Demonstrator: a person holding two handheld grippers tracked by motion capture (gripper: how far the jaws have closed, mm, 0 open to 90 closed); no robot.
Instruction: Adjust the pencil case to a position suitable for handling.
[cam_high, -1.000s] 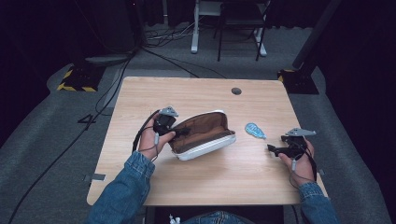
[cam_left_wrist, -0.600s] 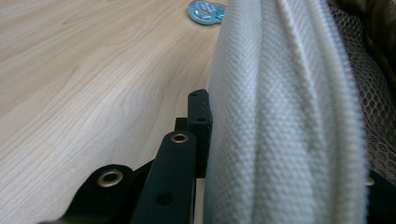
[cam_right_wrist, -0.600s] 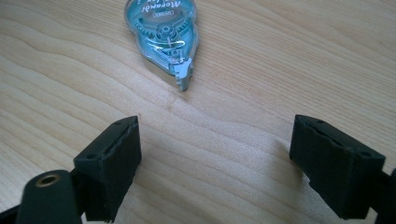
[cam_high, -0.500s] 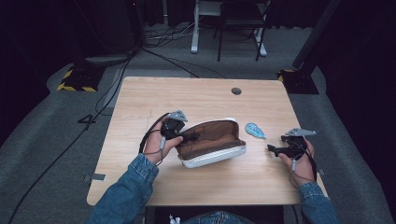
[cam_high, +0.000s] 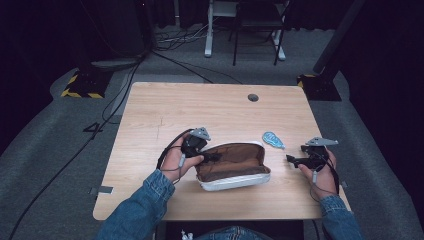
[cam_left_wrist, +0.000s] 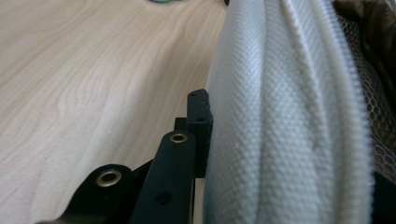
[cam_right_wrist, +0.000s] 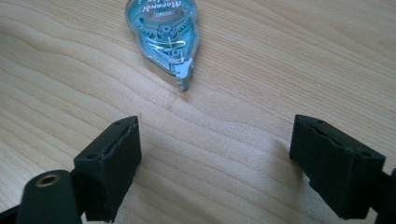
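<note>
Item: pouch (cam_high: 233, 167), soft zip-around case, lying open near the front middle of the table (cam_high: 210, 107). Outer shell white to pale grey, woven in a fine ribbed texture; lining brown. One long edge faces the person, showing the pale wall; the brown inside faces up and away. In the left claw view the shell (cam_left_wrist: 285, 116) rises as a padded, corded wall, with a patch of mesh netting at the right edge and a dark brown interior behind it.

Left claw (cam_high: 212, 157): clamped narrow on the left end of the pouch, one black pad pressed flat against the white fabric; the other jaw is hidden behind the pouch wall. Left hand (cam_high: 176, 161) grips the tool body, denim sleeve behind it.

Right claw (cam_high: 291, 160): jaws spread wide, nothing between them, resting low over bare wood at the right of the table, well apart from the pouch. In its own view the two black pads (cam_right_wrist: 109, 165) frame the wood.

Other: correction-tape roller (cam_high: 273, 139), translucent blue-green teardrop with a grey tip, flat on the table between pouch and right claw, nearer the pouch's far right corner. Lettering on it is upside down and only partly legible in the right claw view (cam_right_wrist: 163, 35).

Hard to make out: contents of the pouch, its zip, and its far side.
</note>
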